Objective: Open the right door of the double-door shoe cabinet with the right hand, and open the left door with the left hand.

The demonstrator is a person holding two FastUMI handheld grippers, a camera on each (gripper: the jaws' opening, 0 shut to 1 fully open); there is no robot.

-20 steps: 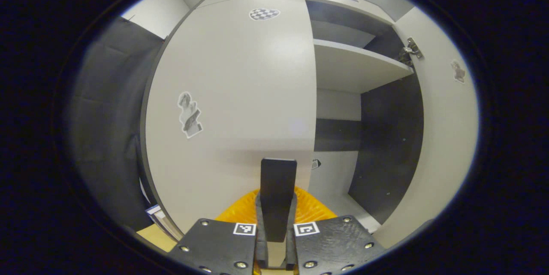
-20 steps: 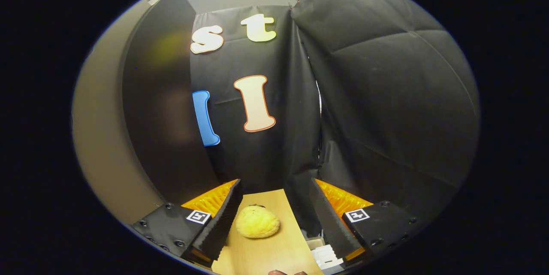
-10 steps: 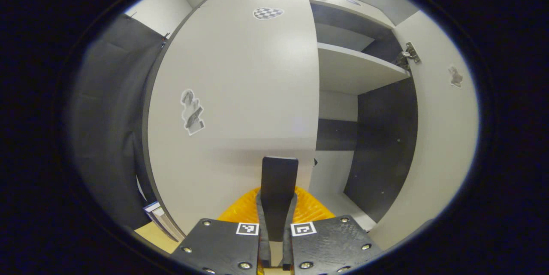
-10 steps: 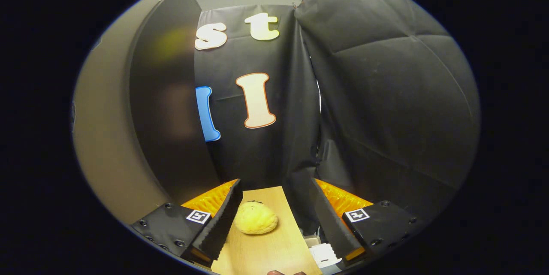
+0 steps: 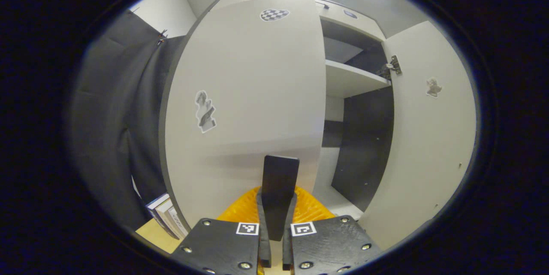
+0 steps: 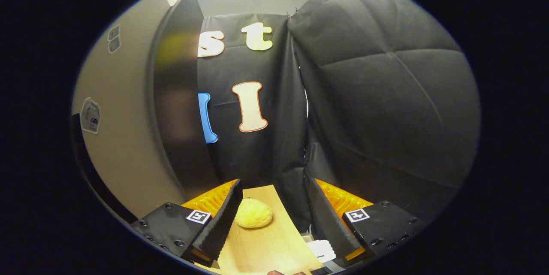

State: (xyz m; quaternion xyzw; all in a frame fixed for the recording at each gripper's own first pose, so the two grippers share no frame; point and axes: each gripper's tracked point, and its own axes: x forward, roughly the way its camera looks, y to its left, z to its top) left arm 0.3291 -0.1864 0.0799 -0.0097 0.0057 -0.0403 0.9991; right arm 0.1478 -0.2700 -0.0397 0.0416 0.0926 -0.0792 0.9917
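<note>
In the left gripper view the left gripper (image 5: 278,200) has its fingers pressed together into one upright blade, nothing between them. The blade stands just in front of the lower free edge of the left door (image 5: 253,95) of the shoe cabinet; whether it touches that edge I cannot tell from this angle. The door's vertical edge runs down just right of the fingers, and beyond it lies open room: the cabinet interior (image 5: 360,137), with a pale shelf (image 5: 349,82) above and a dark side panel below. The right door (image 5: 429,137) stands swung wide at the far right, its hinge (image 5: 392,67) showing near the top. Left of the left door hangs the booth's black cloth, with a few books (image 5: 165,219) upright at its foot.

In the right gripper view the right gripper (image 6: 274,215) has its fingers spread wide apart, empty. Between them lies a wooden tabletop (image 6: 266,245) with a yellow spongy lump (image 6: 254,215) close to the left finger. A dark panel edge (image 6: 176,103) rises at left.

Compared with a second ago, the left door covers more of the interior and the gap beside it looks narrower; the right gripper's view has turned slightly, bringing more of the pale surface at its left into sight.
</note>
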